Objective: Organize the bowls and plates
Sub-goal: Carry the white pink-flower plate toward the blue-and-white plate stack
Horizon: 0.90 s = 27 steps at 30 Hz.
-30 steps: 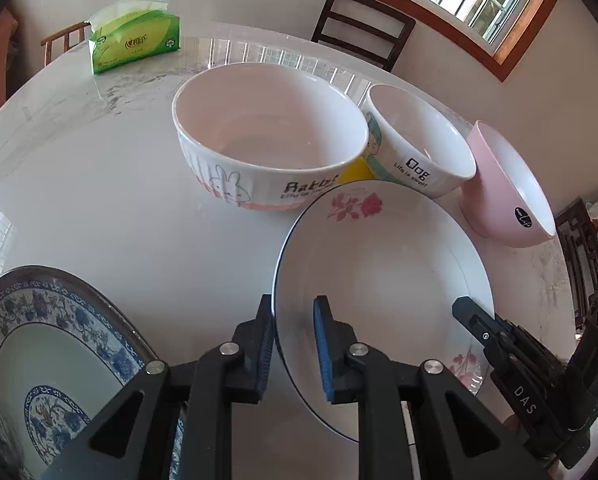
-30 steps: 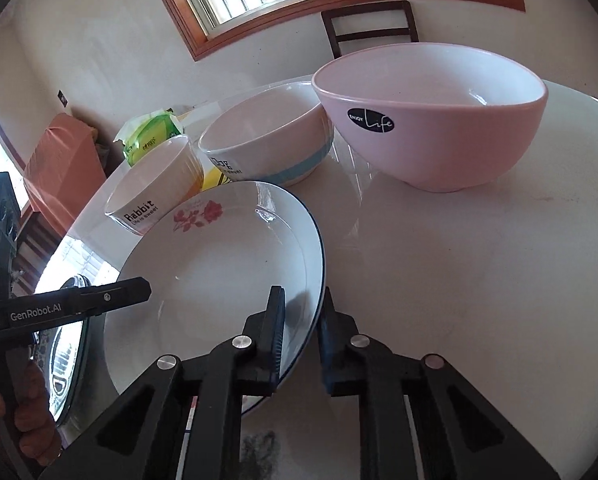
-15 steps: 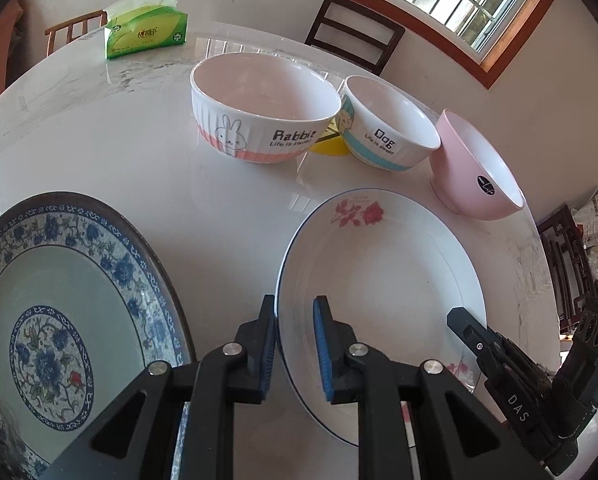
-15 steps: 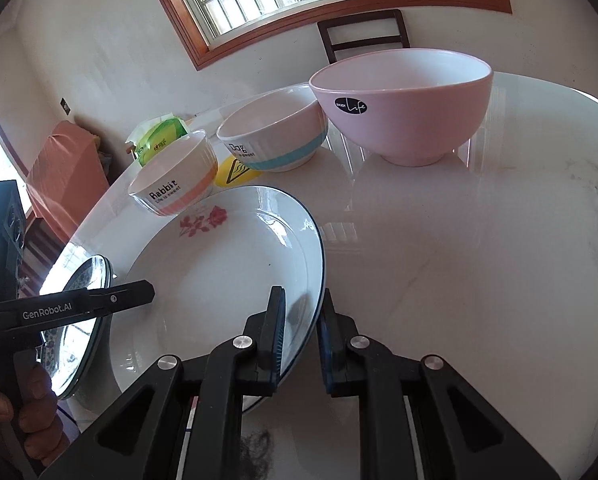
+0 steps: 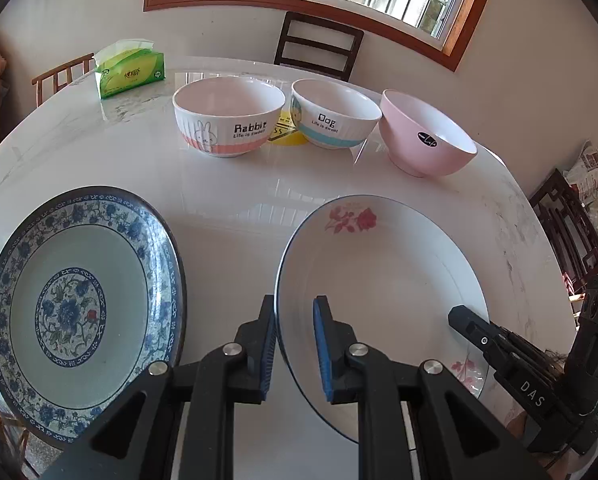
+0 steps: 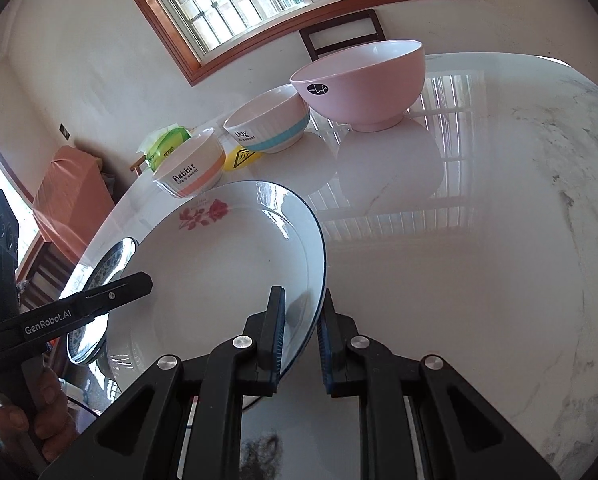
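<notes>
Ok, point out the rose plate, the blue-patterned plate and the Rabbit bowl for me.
rose plate [image 5: 379,280], left wrist view, on its bare centre.
blue-patterned plate [image 5: 75,312], left wrist view, on the central flower medallion.
Rabbit bowl [image 5: 235,132], left wrist view, on its outer wall.

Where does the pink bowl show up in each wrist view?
Left wrist: pink bowl sits upper right, last in the row of bowls.
Right wrist: pink bowl sits upper centre, largest and nearest of the three bowls.
Shared landmark: Dog bowl beside it.
</notes>
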Each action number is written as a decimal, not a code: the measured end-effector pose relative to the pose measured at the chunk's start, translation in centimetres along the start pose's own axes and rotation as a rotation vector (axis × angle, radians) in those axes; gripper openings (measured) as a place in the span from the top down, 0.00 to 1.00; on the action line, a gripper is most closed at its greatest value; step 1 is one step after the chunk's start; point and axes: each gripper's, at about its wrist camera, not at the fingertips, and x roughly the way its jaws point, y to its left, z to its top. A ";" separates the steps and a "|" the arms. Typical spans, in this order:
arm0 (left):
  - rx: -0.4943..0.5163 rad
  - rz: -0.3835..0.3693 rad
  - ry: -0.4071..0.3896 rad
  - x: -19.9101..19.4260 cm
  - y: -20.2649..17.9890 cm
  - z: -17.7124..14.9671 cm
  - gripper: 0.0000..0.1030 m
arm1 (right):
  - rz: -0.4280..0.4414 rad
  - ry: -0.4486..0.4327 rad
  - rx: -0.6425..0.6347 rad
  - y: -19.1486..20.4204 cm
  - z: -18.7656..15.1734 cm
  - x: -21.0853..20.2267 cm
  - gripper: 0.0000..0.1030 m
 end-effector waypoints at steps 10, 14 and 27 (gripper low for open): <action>0.000 0.006 -0.033 -2.3 0.6 -1.1 0.82 | 0.010 -0.007 -0.008 1.5 -0.8 -0.6 0.85; -0.011 0.007 -0.042 -3.0 1.4 -1.3 0.82 | 0.019 -0.007 -0.016 2.3 -1.0 -1.0 0.85; -0.095 0.017 -0.045 -5.4 6.0 -3.5 0.82 | 0.058 0.008 -0.091 6.7 -1.6 -0.6 0.85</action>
